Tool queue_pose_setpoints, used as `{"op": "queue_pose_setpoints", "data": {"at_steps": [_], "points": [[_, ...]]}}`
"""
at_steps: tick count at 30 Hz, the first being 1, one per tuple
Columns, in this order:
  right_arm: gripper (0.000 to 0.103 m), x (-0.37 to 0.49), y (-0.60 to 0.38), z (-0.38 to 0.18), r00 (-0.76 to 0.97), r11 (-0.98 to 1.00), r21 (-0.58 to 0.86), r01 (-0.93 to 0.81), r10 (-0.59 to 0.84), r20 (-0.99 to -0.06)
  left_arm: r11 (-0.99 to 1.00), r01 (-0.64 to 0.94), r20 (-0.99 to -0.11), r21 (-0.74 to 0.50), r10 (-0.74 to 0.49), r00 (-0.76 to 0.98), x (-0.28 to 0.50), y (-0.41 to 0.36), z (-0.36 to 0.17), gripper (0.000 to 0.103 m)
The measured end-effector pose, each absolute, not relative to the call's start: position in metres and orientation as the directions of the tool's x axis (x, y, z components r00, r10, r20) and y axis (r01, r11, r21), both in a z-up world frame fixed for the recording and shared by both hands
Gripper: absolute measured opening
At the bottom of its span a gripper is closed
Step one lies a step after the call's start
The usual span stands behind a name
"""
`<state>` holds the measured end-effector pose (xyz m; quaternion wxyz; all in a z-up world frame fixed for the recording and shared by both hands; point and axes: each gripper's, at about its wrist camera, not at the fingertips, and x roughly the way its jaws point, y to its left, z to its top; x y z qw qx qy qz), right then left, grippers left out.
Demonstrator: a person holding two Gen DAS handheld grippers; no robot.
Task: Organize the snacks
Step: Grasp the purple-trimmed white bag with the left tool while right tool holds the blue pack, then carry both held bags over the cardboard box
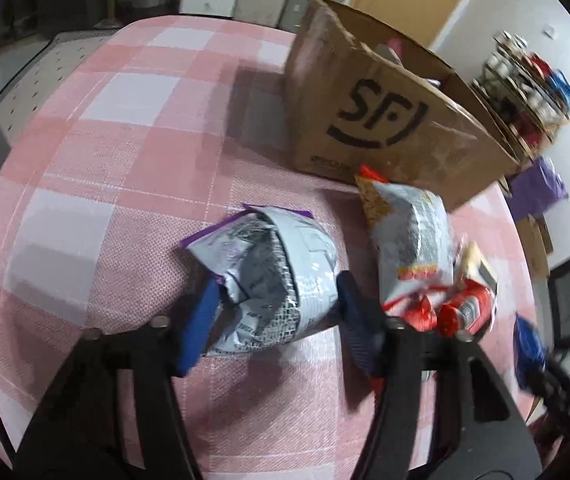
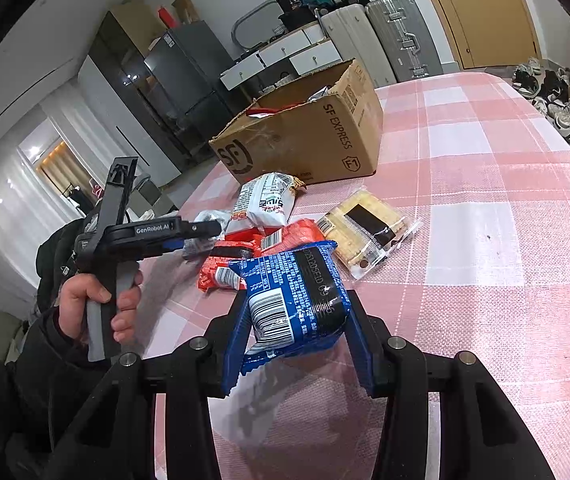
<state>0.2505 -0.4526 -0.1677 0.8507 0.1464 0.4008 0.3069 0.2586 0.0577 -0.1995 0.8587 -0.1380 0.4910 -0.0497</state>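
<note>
Nearest in the right wrist view, the right gripper (image 2: pixel 299 320) is clamped on a blue snack packet (image 2: pixel 295 300), held just above the pink checked tablecloth (image 2: pixel 485 240). The packet looks light, soft and crinkly; its foil is probably slippery, so a hold across the padded middle, as here, seems safer than the thin crimped ends.

In the left wrist view, the left gripper (image 1: pixel 273 304) is closed around a grey and purple packet (image 1: pixel 265 276), squeezing its sides so the wrapper buckles. It looks light and easily crushed.

Further on, towards the middle of the table, lie loose snacks: red packets (image 2: pixel 245 256), a clear pack of pale biscuits (image 2: pixel 369 232) that is likely to be fragile, and a white packet (image 2: pixel 265 204).

Beyond them, near the far edge, stands an open cardboard box (image 2: pixel 305 140), already holding some items.

The person's left hand (image 2: pixel 97 304) grips the left tool's handle, held level and pointing towards the pile.
</note>
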Motion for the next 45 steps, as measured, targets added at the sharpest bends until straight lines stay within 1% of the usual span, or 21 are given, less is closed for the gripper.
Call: {"op": "queue_pose_setpoints", "data": {"at_steps": [2, 3, 4, 7, 16, 32, 45], "points": [[0.046, 0.25, -0.452, -0.167, 0.492, 0.769, 0.494, -0.406, 0.639, -0.591, 0.953, -0.025, -0.824, -0.303, -0.249, 0.509, 0.255, 0.059, -0.199, 0.044], [0.046, 0.25, -0.451, -0.166, 0.492, 0.768, 0.493, -0.408, 0.64, -0.59, 0.953, -0.017, -0.823, -0.301, -0.251, 0.51, 0.254, 0.059, -0.199, 0.043], [0.046, 0.25, -0.451, -0.165, 0.493, 0.768, 0.492, -0.41, 0.64, -0.589, 0.957, -0.009, -0.823, -0.291, -0.245, 0.513, 0.251, 0.059, -0.198, 0.04], [0.046, 0.249, -0.447, -0.163, 0.492, 0.769, 0.487, -0.415, 0.639, -0.591, 0.958, 0.003, -0.82, -0.286, -0.246, 0.516, 0.242, 0.058, -0.195, 0.039], [0.046, 0.246, -0.442, -0.149, 0.511, 0.773, 0.466, -0.431, 0.635, -0.58, 0.958, 0.014, -0.795, -0.285, -0.245, 0.555, 0.219, 0.062, -0.177, 0.039], [0.046, 0.241, -0.431, -0.116, 0.531, 0.771, 0.426, -0.474, 0.636, -0.56, 0.965, 0.084, -0.734, -0.249, -0.244, 0.634, 0.182, 0.059, -0.113, 0.039], [0.046, 0.25, -0.421, -0.077, 0.538, 0.723, 0.464, -0.512, 0.691, -0.482, 0.958, 0.158, -0.69, -0.238, -0.281, 0.667, 0.166, 0.049, -0.063, 0.039]]}}
